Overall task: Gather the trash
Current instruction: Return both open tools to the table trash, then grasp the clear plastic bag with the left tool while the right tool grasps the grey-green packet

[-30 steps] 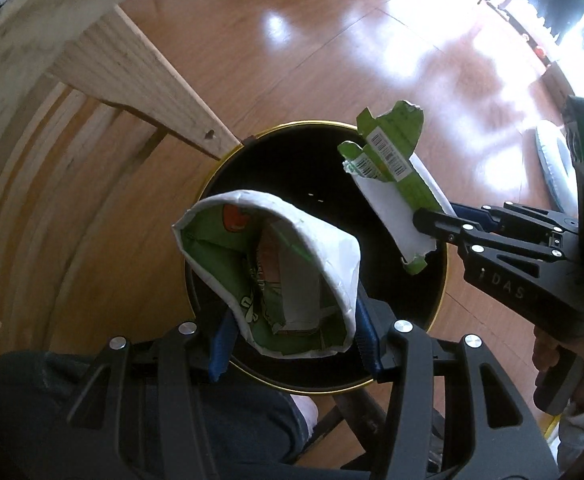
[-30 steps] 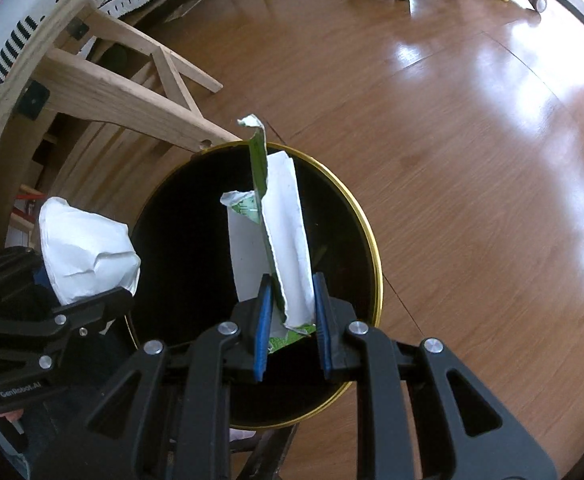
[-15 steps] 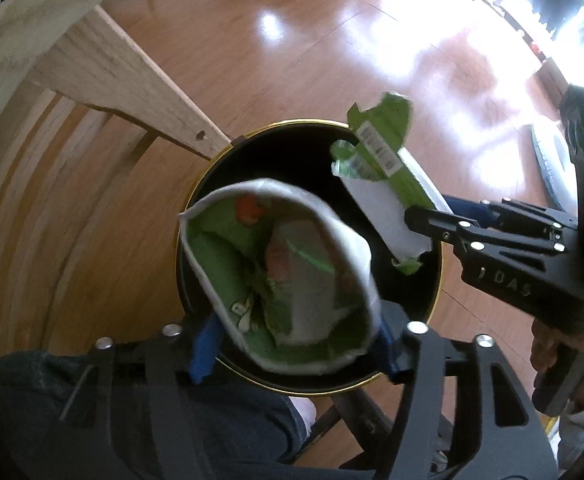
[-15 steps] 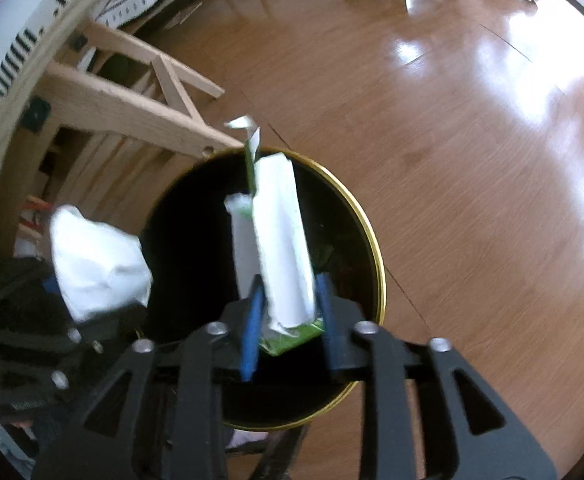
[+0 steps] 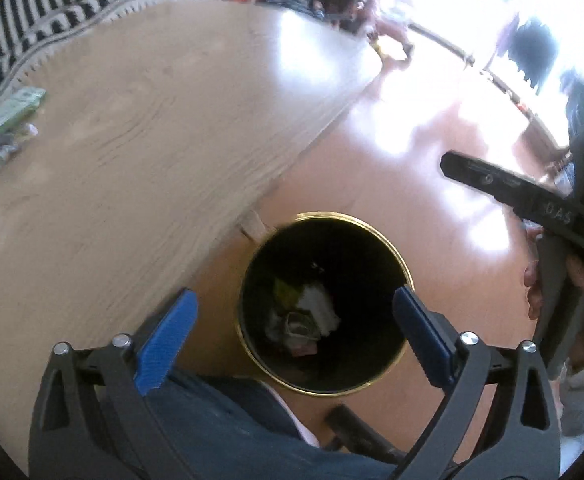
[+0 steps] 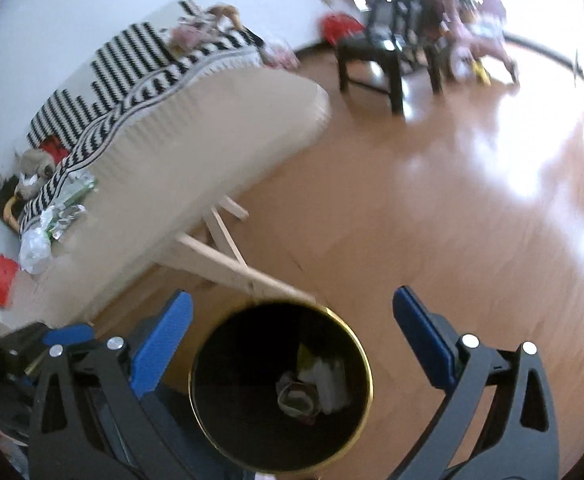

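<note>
Glossy wooden floor (image 6: 431, 216) carries a black bin with a gold rim (image 5: 405, 276), standing just beside the edge of a pale wooden desk (image 5: 132, 152). Crumpled trash (image 5: 303, 320) lies at the bottom of the bin: white paper, a green scrap and a greyish wad, all well below the rim. More trash, silvery and green wrappers (image 6: 62, 208), lies on the far end of the desk near a black-and-white striped cloth (image 6: 132, 68).

Above the bin hangs the left gripper (image 5: 295, 332), its blue-padded fingers (image 5: 164, 336) spread wide and opening, with nothing between them but the view down into the bin. In its own view the right gripper (image 6: 292, 344) also looks down into the bin; its fingers (image 6: 423, 336) are wide and opening too, holding nothing. From the left wrist view, the right gripper's black body shows at the right edge, held by a hand (image 5: 583, 292) in a light sleeve. Dark chairs (image 6: 375, 60) stand across the room in bright light.
</note>
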The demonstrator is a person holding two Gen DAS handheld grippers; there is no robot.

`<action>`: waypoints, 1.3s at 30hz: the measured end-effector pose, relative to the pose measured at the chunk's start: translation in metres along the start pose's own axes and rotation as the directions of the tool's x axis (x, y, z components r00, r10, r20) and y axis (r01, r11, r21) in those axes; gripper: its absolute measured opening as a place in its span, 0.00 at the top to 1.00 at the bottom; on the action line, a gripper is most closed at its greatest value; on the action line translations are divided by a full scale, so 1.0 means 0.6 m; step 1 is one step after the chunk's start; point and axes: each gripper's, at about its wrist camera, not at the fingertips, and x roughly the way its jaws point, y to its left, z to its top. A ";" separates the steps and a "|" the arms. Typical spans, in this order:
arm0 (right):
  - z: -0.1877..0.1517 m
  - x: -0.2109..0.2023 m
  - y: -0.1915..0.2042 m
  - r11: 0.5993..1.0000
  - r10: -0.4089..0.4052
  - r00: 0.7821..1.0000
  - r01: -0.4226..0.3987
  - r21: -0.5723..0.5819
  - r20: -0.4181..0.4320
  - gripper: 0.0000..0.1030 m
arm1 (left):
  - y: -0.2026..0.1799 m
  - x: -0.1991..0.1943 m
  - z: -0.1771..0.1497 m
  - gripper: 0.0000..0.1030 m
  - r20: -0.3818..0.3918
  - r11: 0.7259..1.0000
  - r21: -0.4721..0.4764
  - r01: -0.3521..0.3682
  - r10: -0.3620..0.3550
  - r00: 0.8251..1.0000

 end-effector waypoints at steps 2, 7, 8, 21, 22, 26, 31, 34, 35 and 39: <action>0.016 0.006 0.049 0.997 0.004 1.000 -0.003 -0.075 0.018 0.06 | 0.033 -0.032 -0.009 0.08 0.007 0.994 -0.079 0.073 -0.073 0.997; 0.045 0.012 0.162 0.978 0.060 0.996 -0.047 -0.202 0.060 0.06 | 0.094 -0.098 -0.028 0.08 0.069 0.980 -0.191 0.049 -0.036 0.997; 0.051 0.018 0.183 0.973 0.071 0.996 -0.056 -0.225 0.059 0.06 | 0.111 -0.114 -0.032 0.08 0.088 0.977 -0.206 0.045 -0.027 0.996; 0.123 0.141 0.412 0.891 0.111 0.993 -0.115 -0.439 -0.033 0.06 | 0.339 -0.203 0.002 0.08 0.172 0.818 -0.444 -0.366 0.479 0.861; 0.133 0.145 0.424 0.887 0.112 0.993 -0.112 -0.447 -0.026 0.06 | 0.349 -0.200 0.012 0.08 0.170 0.811 -0.458 -0.363 0.481 0.860; 0.183 0.169 0.471 0.880 0.125 0.992 -0.119 -0.461 -0.017 0.06 | 0.368 -0.190 0.038 0.08 0.186 0.814 -0.443 -0.375 0.493 0.850; 0.208 0.211 0.537 0.849 0.162 0.986 -0.163 -0.503 -0.046 0.06 | 0.393 -0.176 0.036 0.08 0.186 0.803 -0.476 -0.358 0.490 0.851; 0.203 0.242 0.587 0.818 0.153 0.987 -0.158 -0.553 -0.056 0.06 | 0.409 -0.172 0.031 0.08 0.183 0.795 -0.493 -0.353 0.492 0.851; 0.200 0.252 0.601 0.809 0.150 0.987 -0.158 -0.567 -0.060 0.06 | 0.412 -0.171 0.030 0.08 0.181 0.794 -0.498 -0.349 0.489 0.853; 0.183 0.288 0.646 0.778 0.147 0.986 -0.167 -0.605 -0.084 0.05 | 0.418 -0.163 0.033 0.08 0.182 0.796 -0.505 -0.334 0.476 0.860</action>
